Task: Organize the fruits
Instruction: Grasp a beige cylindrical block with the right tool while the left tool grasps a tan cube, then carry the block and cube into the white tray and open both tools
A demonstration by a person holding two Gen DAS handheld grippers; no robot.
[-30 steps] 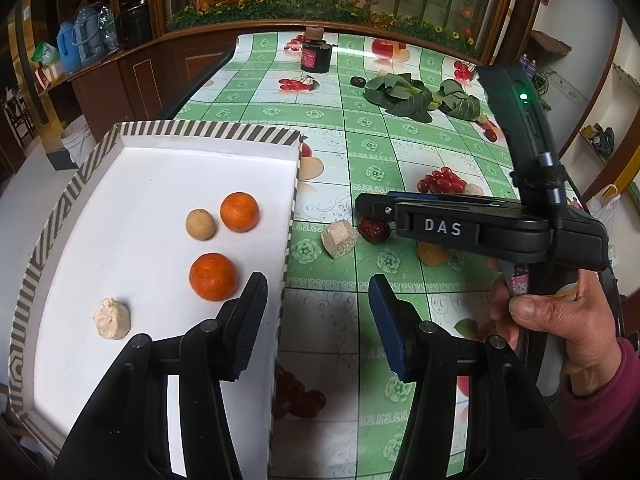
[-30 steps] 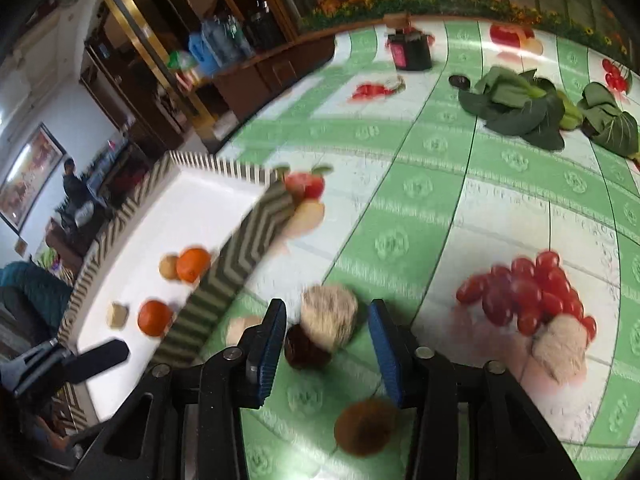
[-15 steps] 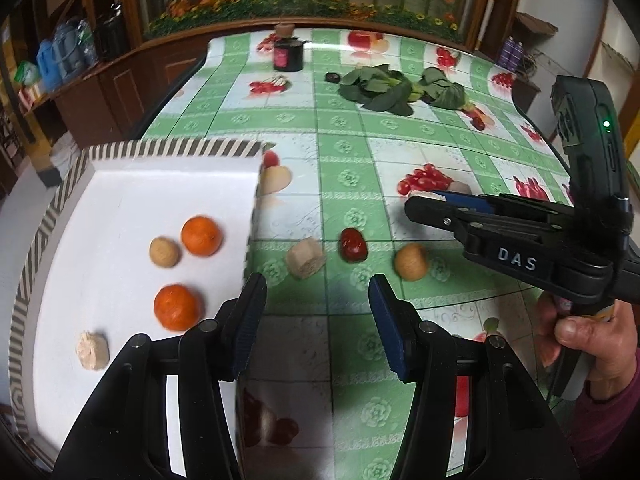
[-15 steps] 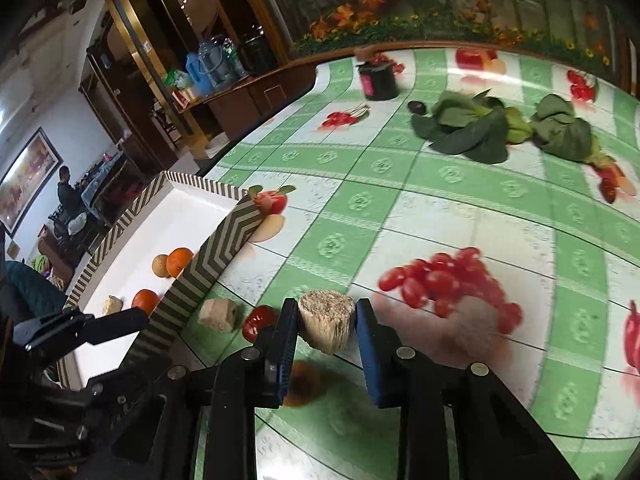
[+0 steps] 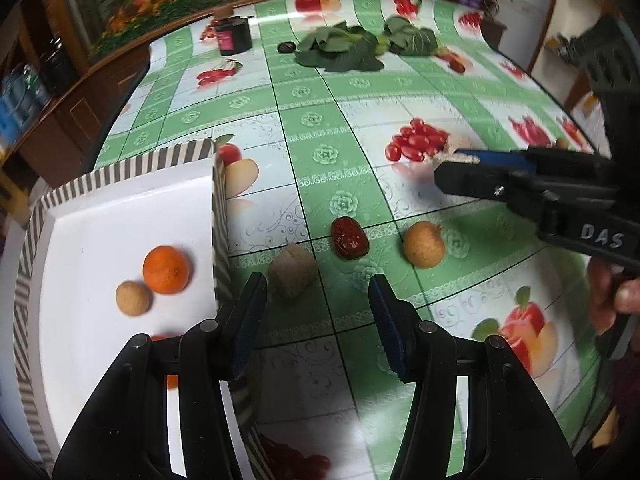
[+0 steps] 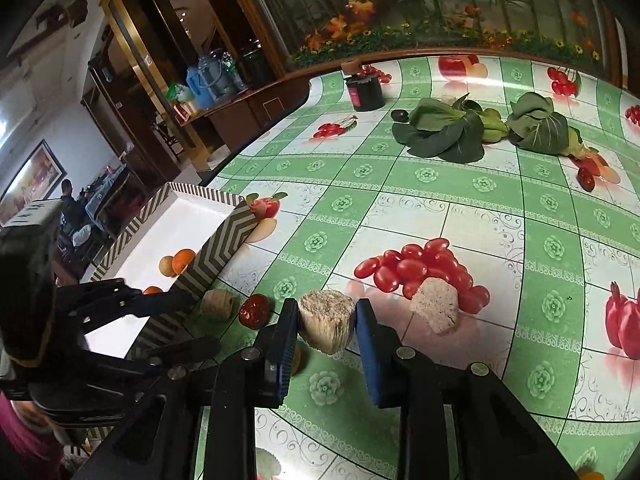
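Fingers (image 6: 362, 344) of the right gripper (image 6: 326, 322) are clamped on a tan fibrous chunk (image 6: 326, 322), held clear of the tablecloth (image 6: 420, 208); its jaws have just been closing, with that chunk between them. The left gripper (image 5: 316, 312) stands released and empty, just outside the near wall of the striped tray (image 5: 218, 216).

Inside the tray lie an orange (image 5: 166, 264) and a small tan round fruit (image 5: 133, 298) touching it; a second orange shows only as a sliver behind the left gripper. Outside the tray, in a row leading away from its wall, sit a fibrous tan cylinder (image 5: 292, 274), a red date (image 5: 349, 238) and a tan round fruit (image 5: 423, 245). A pale lump (image 6: 434, 306) lies farther off, on the printed tomatoes.

Judged step: carrying the gripped chunk to the tray. Next move calls for lifting it over the wall and releasing onto the white floor, clear of the left gripper, which seems poised for the cylinder.
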